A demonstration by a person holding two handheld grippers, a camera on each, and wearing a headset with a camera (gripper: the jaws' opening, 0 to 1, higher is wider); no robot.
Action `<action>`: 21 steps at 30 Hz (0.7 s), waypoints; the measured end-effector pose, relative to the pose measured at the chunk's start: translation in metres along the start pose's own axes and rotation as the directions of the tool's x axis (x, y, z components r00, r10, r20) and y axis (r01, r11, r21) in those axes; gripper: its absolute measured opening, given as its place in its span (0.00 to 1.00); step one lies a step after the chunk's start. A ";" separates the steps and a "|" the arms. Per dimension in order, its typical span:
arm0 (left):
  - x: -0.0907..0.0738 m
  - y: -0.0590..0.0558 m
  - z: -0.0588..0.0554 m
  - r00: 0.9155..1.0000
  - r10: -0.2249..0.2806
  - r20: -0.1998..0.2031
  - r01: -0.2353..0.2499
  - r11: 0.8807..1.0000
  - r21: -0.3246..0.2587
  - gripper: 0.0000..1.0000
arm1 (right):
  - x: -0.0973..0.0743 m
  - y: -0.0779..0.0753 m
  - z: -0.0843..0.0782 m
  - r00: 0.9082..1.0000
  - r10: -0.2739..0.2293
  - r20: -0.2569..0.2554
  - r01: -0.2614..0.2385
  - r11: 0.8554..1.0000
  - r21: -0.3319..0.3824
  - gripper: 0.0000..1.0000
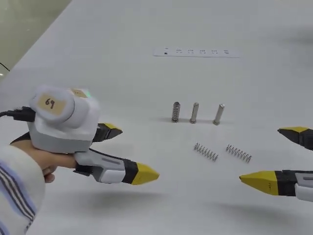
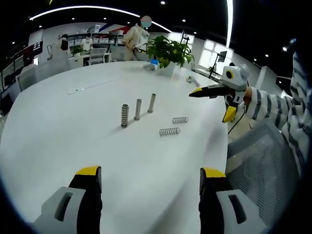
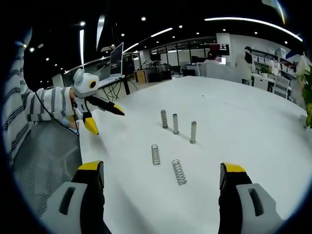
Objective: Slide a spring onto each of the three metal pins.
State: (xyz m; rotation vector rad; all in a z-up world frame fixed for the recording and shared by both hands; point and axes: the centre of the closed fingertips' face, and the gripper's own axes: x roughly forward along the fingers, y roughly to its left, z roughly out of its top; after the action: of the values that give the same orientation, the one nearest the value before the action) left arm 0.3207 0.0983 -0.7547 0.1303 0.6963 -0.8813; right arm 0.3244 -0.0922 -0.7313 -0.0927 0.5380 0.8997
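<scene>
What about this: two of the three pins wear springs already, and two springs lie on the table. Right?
Not quite: in the head view only the left pin wears a spring; the middle pin and right pin are bare. Two loose springs do lie on the table.

Gripper views opposed, head above (pins (image 1: 194, 113) shared)

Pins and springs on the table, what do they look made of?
Pins: probably steel or a similar metal, smooth grey with a bright sheen. Springs: thin coiled wire, silvery, likely steel too; the exact alloy can't be told.
</scene>
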 end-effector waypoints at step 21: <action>0.033 -0.012 0.017 0.987 -0.139 -0.082 0.150 0.976 0.157 0.59 | -0.007 0.000 -0.007 1.000 -0.024 -0.014 0.024 1.000 0.018 0.96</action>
State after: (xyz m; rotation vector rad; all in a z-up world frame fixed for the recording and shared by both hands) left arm 0.3344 0.0617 -0.7599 0.2608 0.7055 -1.0781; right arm 0.3182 -0.0998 -0.7342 -0.0887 0.5568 0.8714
